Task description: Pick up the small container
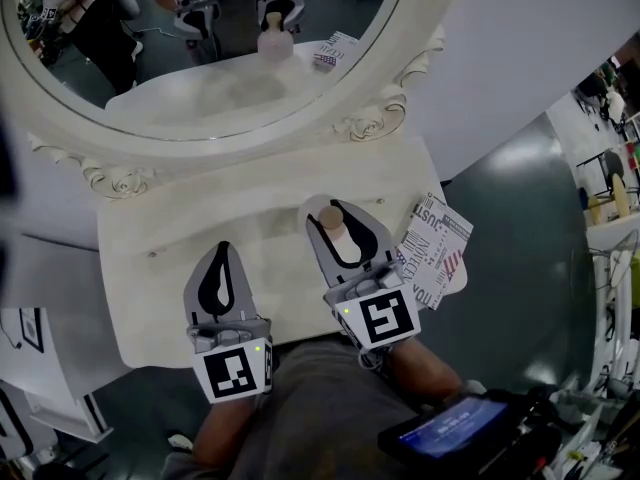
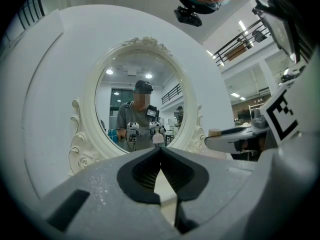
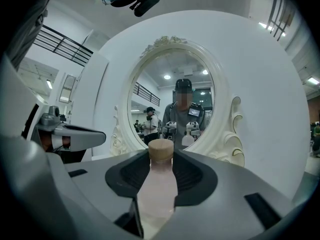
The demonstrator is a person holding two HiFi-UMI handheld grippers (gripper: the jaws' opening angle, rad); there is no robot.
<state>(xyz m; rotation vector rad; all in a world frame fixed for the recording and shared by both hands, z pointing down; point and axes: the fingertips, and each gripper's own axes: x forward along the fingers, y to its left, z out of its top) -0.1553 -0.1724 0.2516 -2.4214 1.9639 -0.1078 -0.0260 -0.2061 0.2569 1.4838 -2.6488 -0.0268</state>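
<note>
The small container point(image 1: 333, 222) is a pale pink bottle point(image 3: 158, 189) with a tan cap. It stands upright between the jaws of my right gripper point(image 1: 336, 210), which is shut on its body point(image 3: 161, 155). I cannot tell whether the bottle rests on the white dressing table point(image 1: 160, 308) or hangs just above it. To the left, my left gripper point(image 1: 222, 250) is shut with nothing in it point(image 2: 161, 150), and it points at the mirror. From the left gripper view, the right gripper point(image 2: 235, 137) shows at the right, with the cap poking up from it.
A large oval mirror point(image 1: 200, 58) in a carved white frame stands at the back of the table and reflects both grippers and the bottle. A printed magazine point(image 1: 436, 252) lies at the table's right edge. A lit screen point(image 1: 455, 430) sits by the person's body.
</note>
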